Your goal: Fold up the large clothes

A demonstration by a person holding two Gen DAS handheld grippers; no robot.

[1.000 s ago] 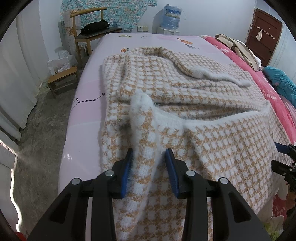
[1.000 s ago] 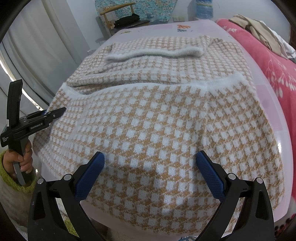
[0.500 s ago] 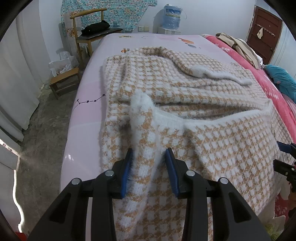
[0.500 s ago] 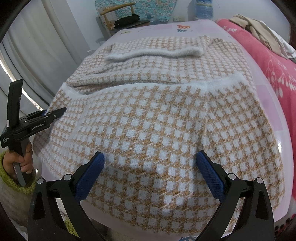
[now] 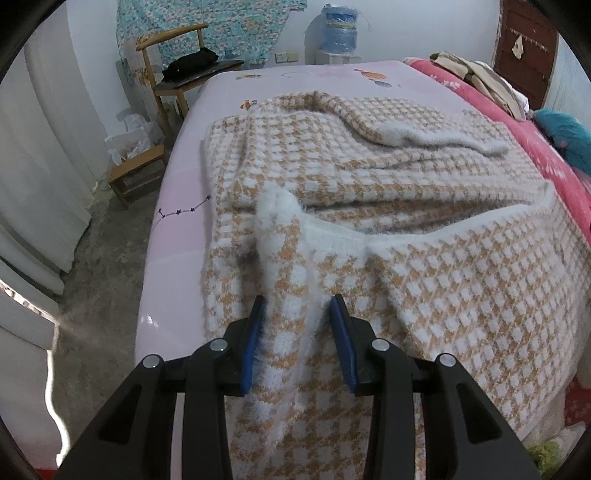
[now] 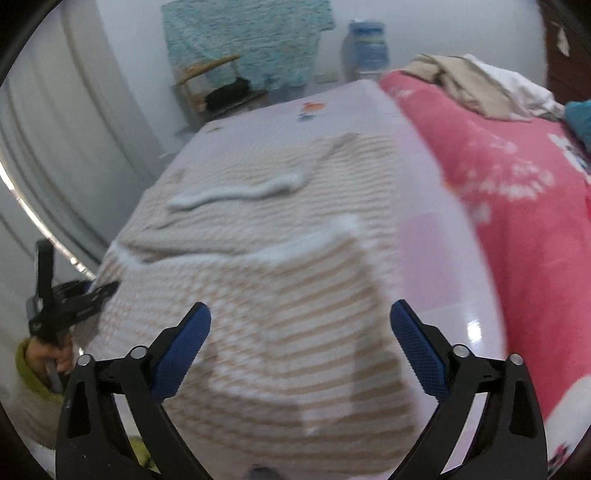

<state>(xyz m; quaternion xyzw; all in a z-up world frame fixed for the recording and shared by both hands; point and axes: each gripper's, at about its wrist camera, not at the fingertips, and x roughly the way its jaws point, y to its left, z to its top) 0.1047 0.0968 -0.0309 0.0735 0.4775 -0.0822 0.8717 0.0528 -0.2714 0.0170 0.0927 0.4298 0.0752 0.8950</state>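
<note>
Low in the frame, left gripper pinches the fuzzy houndstooth sweater; right gripper gapes, closing, empty.

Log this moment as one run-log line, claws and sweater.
left claw: shut on sweater edge | right claw: closing, wide, nothing gripped | sweater: partly folded on bed

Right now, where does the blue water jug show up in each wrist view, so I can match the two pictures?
Left wrist view: the water jug sits top centre, against the back wall beyond the bed.
Right wrist view: the jug is top, right of centre, blurred.
Shared landmark: the wooden chair, left of the jug in both.
</note>
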